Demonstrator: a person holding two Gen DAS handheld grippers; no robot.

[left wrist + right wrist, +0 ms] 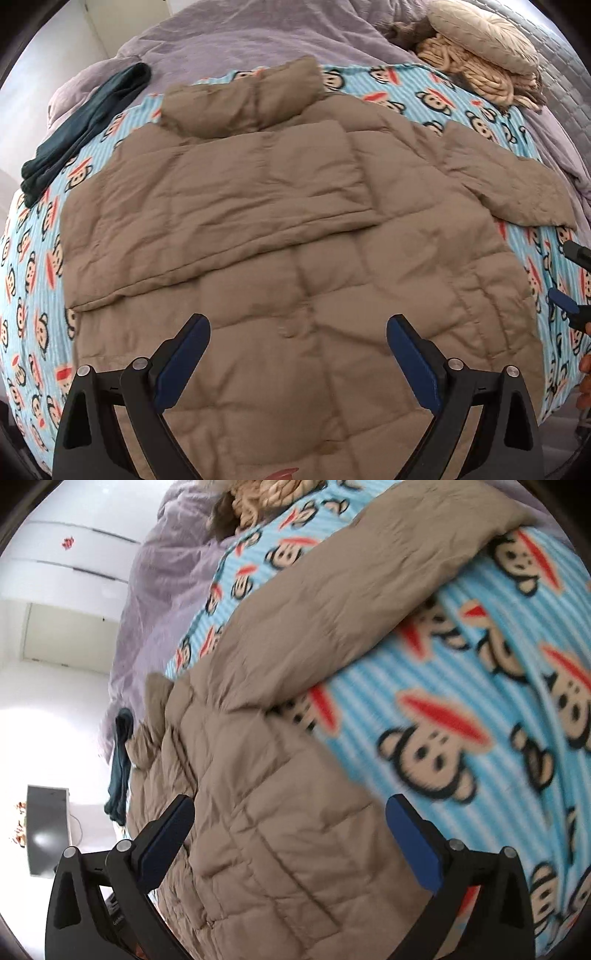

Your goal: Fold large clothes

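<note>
A tan quilted puffer jacket [295, 229] lies spread on a blue monkey-print blanket [33, 258], collar at the far end. Its left sleeve is folded across the body; its right sleeve [509, 184] stretches out to the right. My left gripper [297, 325] is open and empty, hovering above the jacket's near hem. My right gripper [290, 810] is open and empty over the jacket's right edge [280, 849], with the sleeve [351, 602] running ahead of it. The right gripper's fingertips [569, 254] show at the right rim of the left wrist view.
A dark teal garment [85, 122] lies at the blanket's far left. A beige round cushion [480, 33] and a chunky knit throw [476, 74] sit at the far right on a lilac duvet [240, 40]. A white wardrobe [66, 561] stands beyond the bed.
</note>
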